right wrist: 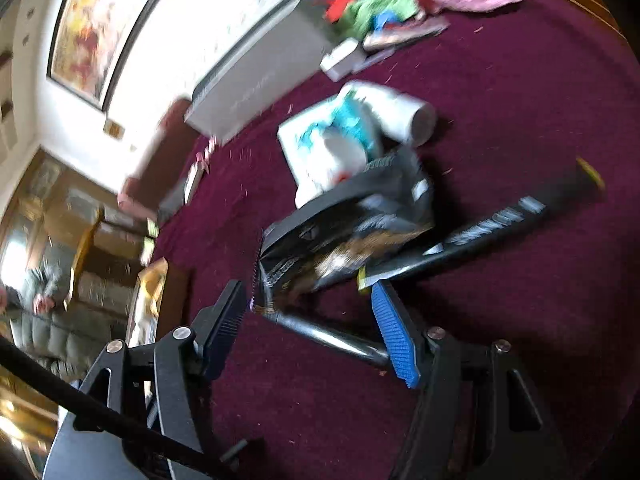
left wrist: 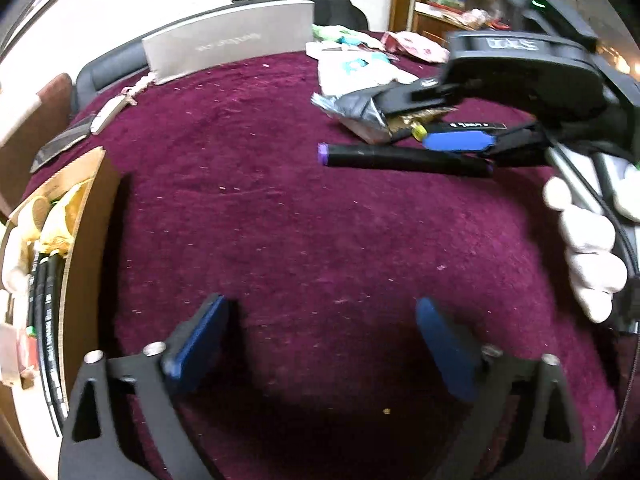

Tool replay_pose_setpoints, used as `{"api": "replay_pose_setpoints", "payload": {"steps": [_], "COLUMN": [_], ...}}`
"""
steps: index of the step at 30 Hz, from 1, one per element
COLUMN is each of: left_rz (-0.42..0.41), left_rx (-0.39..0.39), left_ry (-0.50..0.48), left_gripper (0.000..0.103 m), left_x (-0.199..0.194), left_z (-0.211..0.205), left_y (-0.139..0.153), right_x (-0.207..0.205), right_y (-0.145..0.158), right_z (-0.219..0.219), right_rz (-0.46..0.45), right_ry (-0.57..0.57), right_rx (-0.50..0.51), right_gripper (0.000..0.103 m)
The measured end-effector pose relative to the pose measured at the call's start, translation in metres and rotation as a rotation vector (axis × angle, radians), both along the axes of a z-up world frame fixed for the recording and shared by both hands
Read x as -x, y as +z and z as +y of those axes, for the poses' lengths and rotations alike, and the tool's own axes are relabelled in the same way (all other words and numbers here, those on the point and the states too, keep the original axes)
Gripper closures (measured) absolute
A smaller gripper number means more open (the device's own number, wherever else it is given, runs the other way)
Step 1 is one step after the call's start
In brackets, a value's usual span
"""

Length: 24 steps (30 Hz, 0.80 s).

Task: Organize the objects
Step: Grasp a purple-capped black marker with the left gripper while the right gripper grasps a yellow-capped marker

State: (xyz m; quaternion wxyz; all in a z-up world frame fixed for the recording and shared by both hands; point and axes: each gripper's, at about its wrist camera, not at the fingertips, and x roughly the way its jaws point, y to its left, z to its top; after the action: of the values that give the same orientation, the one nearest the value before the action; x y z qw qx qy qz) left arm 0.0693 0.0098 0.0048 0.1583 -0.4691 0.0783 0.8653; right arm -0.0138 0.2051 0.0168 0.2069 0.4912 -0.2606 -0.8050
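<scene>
My left gripper point(left wrist: 320, 344) hangs open over bare maroon cloth point(left wrist: 280, 220), nothing between its blue pads. A cardboard box point(left wrist: 86, 240) at its left holds several black markers point(left wrist: 46, 312) and yellow wrapping. My right gripper point(left wrist: 408, 120) reaches in from the upper right, held by a white-gloved hand point(left wrist: 588, 256). In the right wrist view this gripper point(right wrist: 310, 320) stands open astride a black marker with a purple end point(right wrist: 328, 336), which lies on the cloth; its far end reaches the blue pad. A second marker with a yellow cap point(right wrist: 500, 220) lies beyond, beside a crumpled dark snack packet point(right wrist: 348, 224).
A grey flat case point(left wrist: 232, 48) leans at the far edge. White paper rolls point(right wrist: 400, 114), a white packet, cloths and small clutter point(right wrist: 380, 12) lie behind the packet. The box point(right wrist: 154, 280) sits left of the right gripper. A person point(right wrist: 40, 292) sits far left.
</scene>
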Motion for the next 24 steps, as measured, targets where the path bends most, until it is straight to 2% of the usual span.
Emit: {"api": "replay_pose_setpoints", "payload": {"steps": [2,6,7,9,12,14,15,16,18,21,24], "left_rz": [-0.004,-0.006,-0.007,-0.007,-0.024,-0.066,-0.099,-0.124,-0.108,-0.058,-0.096], "left_rx": [0.015,0.006,0.006,0.005,-0.032,-0.124,-0.208,-0.298,-0.363,-0.262,-0.227], "left_ry": [-0.009,-0.018,-0.019,-0.021,-0.022,0.009,0.031,0.059,0.089,0.077,0.170], "left_gripper": [0.002,0.002,0.002,0.002,0.002,0.002,0.002,0.002,0.002,0.002,0.002], "left_x": [-0.001,-0.003,-0.003,-0.003,-0.004,-0.003,-0.003,-0.002,0.001,0.012,0.027], "left_z": [0.003,0.002,0.002,0.002,-0.003,-0.014,-0.022,-0.030,-0.036,-0.021,-0.012], "left_y": [0.000,0.000,0.001,0.001,0.005,0.011,0.014,0.018,0.027,0.038,0.033], "right_x": [-0.002,-0.016,-0.020,-0.028,-0.034,-0.038,-0.041,-0.041,-0.043,-0.042,-0.047], "right_y": [0.002,-0.015,-0.016,-0.006,0.013,0.020,0.020,0.018,0.010,-0.004,0.002], "right_z": [-0.010,-0.033,-0.035,-0.022,0.011,0.037,0.051,0.061,0.076,0.087,0.095], "right_rz": [-0.012,-0.165,-0.170,-0.104,0.036,0.109,0.130,0.135,0.130,0.087,0.108], "right_ry": [0.039,0.213,0.234,0.184,0.010,-0.125,-0.182,-0.220,-0.269,-0.306,-0.324], "right_rx": [0.012,0.265,0.301,0.292,0.172,0.084,0.069,0.071,0.086,0.104,0.122], "right_gripper": [0.031,0.031,0.031,0.031,0.031,0.031,0.030,0.030,0.030,0.030,0.030]}}
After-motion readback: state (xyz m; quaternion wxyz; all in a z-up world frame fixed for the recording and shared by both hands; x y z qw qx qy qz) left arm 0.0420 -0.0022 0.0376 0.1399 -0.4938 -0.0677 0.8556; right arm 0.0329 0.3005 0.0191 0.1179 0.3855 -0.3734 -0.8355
